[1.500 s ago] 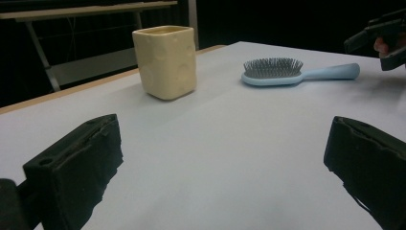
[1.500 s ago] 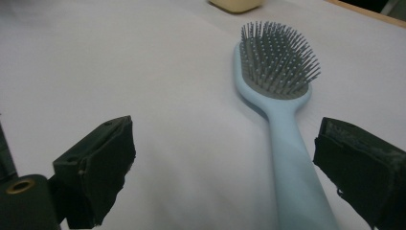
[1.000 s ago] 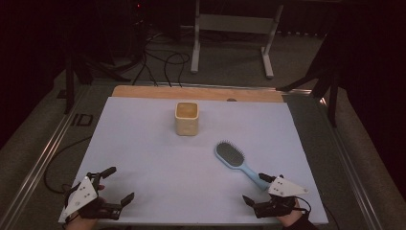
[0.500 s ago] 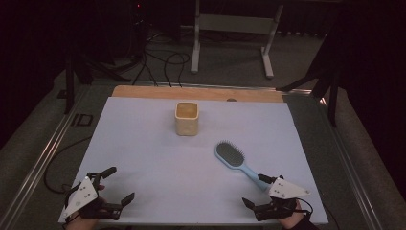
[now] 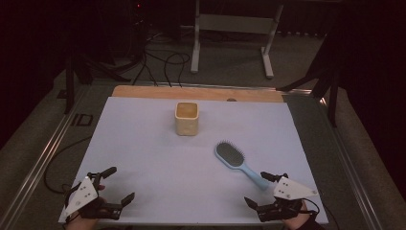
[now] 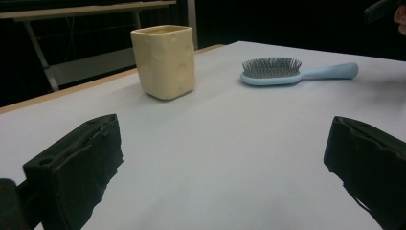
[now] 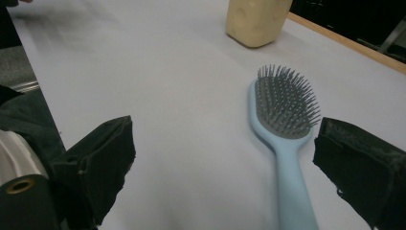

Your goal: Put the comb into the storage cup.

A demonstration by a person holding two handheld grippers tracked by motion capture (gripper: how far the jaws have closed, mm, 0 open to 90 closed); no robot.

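Two grippers rest low at the near edge of the bench (image 5: pixel 143 143), the left gripper (image 5: pixel 117 186) and the right gripper (image 5: pixel 258 189) both with fingers spread and holding nothing. The blue hairbrush (image 5: pixel 237 163) lies bristles up, its handle end between the right gripper's fingers (image 7: pixel 356 167). Farther off stands a yellow square cup (image 5: pixel 186 118), upright, well apart from both.

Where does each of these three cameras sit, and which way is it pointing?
High view: above the near edge, looking forward and down on the white table; both hands and the left gripper and right gripper show.
Left gripper view: between its open jaws, facing the yellow ceramic cup.
Right gripper view: between its open jaws, facing the light-blue hairbrush.
All share cup and brush.
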